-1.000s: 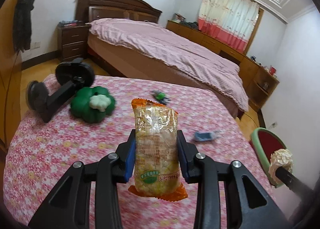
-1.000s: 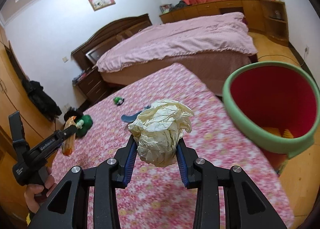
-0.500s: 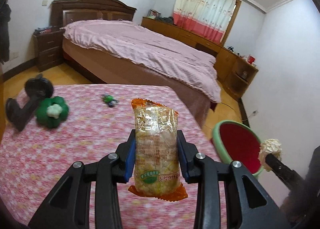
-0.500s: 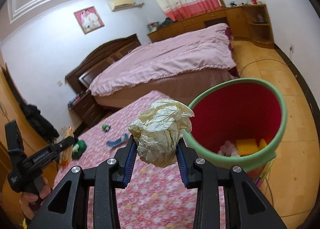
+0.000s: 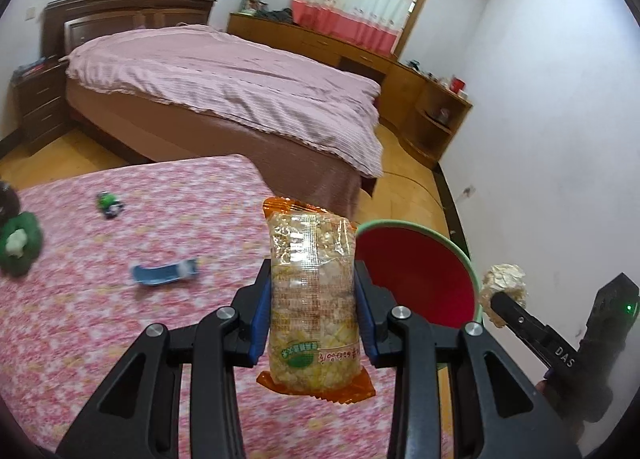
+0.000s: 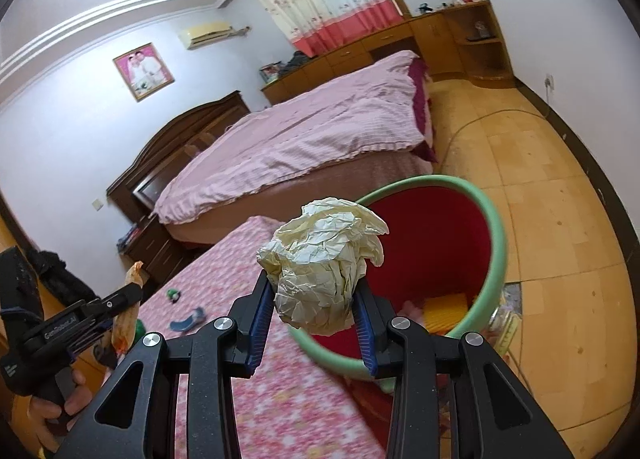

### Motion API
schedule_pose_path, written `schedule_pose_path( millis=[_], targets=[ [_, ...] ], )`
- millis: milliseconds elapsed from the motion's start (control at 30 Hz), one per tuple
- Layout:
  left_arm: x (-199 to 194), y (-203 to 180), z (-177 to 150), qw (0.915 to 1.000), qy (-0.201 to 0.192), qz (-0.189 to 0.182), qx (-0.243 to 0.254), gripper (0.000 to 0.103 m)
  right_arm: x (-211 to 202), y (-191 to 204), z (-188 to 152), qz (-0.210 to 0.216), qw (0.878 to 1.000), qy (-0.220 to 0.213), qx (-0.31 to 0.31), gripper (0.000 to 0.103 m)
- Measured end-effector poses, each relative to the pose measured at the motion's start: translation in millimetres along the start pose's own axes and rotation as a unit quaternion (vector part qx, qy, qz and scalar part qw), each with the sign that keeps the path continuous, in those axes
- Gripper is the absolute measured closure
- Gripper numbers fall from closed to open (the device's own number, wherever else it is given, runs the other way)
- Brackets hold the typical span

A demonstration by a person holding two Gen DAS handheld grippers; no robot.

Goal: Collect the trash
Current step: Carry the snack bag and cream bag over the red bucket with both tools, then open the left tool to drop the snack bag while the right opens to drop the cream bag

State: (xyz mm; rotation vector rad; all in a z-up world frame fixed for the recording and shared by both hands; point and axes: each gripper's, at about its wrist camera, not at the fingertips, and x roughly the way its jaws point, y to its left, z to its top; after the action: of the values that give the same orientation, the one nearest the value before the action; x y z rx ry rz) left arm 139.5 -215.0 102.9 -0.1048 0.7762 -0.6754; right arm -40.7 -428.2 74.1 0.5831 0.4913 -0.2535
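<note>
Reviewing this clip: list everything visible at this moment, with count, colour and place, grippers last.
snack packet: one, orange and clear, in left gripper
paper ball: one, cream, crumpled, in right gripper
bin: one, green rim, red inside, on floor beside table
table: one, pink floral cloth
blue wrapper: one, on table
green plush: one, table's left edge
small green item: one, far on table
bed: one, pink cover
left gripper: black, blue pads
right gripper: black, blue pads

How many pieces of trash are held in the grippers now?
2: a snack packet in the left gripper, a crumpled paper ball in the right gripper.
</note>
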Motion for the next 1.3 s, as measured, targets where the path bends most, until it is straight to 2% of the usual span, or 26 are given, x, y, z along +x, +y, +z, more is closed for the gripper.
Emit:
schedule_pose_path(
  millis=[367, 600, 800, 1067, 1300],
  targets=[
    [55, -54, -3, 0.9979, 0.037, -0.034, 0.04, 0.066, 13, -42, 9, -0.014, 0.999, 0.006, 0.028, 0.065],
    [93, -78, -14, 0.9946, 0.07, -0.054, 0.054, 0.066, 18, -53, 11, -0.016, 0.999, 0.011, 0.034, 0.065],
    [113, -95, -23, 0.9922, 0.081, -0.06, 0.073, 0.066, 26, -60, 11, -0.023, 0.999, 0.019, 0.034, 0.065],
    [135, -96, -30, 0.9902, 0.108, -0.053, 0.072, 0.066, 39, -65, 11, -0.024, 0.999, 0.032, 0.032, 0.065],
    [138, -88, -27, 0.991, 0.108, -0.051, 0.061, 0.059, 45, -66, 12, -0.026, 0.998, 0.04, 0.034, 0.061]
  ],
)
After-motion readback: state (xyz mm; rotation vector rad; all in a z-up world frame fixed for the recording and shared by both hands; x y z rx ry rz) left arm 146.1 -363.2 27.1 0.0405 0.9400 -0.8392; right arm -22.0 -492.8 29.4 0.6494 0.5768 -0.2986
